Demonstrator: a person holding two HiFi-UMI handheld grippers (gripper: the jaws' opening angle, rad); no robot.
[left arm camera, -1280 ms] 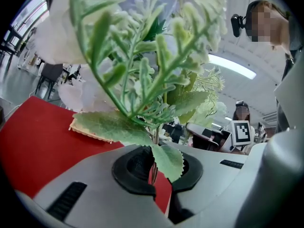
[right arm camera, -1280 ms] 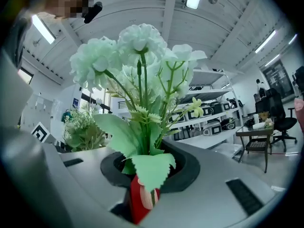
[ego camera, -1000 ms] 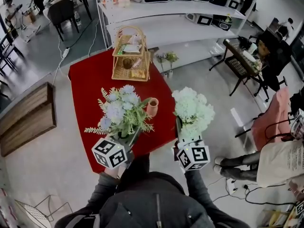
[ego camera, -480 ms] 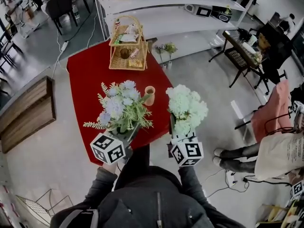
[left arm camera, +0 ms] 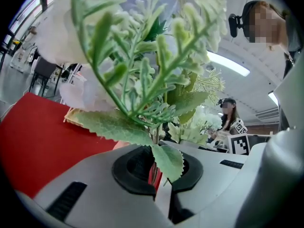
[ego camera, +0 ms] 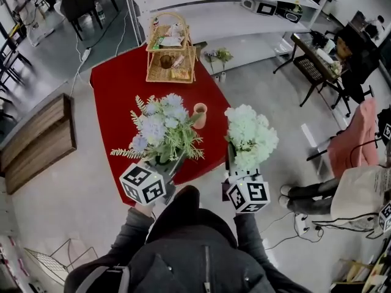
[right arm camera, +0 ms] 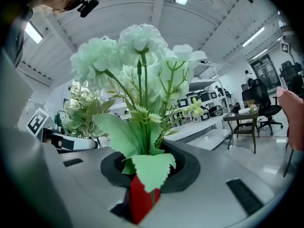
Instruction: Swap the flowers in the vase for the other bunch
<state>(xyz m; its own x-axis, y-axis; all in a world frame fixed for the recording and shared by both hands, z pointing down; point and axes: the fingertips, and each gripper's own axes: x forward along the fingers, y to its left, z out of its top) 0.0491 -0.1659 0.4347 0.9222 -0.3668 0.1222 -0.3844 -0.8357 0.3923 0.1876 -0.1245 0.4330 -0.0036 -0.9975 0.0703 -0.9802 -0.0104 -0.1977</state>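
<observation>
A small terracotta vase (ego camera: 200, 115) stands near the right edge of the red table (ego camera: 116, 96), with no stems in its mouth. My left gripper (ego camera: 161, 173) is shut on the stems of a blue-and-lavender bunch (ego camera: 160, 130) with fern leaves, held up just left of the vase. In the left gripper view the stems (left arm camera: 155, 137) run down between the dark pads (left arm camera: 130, 167) of the left gripper (left arm camera: 155, 174). My right gripper (ego camera: 235, 171) is shut on a pale white-green bunch (ego camera: 250, 138), off the table's right edge; its stems (right arm camera: 144, 127) rise from the right gripper (right arm camera: 142, 182).
A two-tier wicker basket (ego camera: 171, 57) sits at the table's far end. White shelves (ego camera: 226, 17) stand behind it, with a small flower pot (ego camera: 219, 60) on the floor. A wooden bench (ego camera: 36, 142) lies left; a pink chair (ego camera: 360, 145) and a side table (ego camera: 314, 66) stand right.
The head view shifts slightly. Both grippers keep hold of their bunches at about the same spots beside the vase.
</observation>
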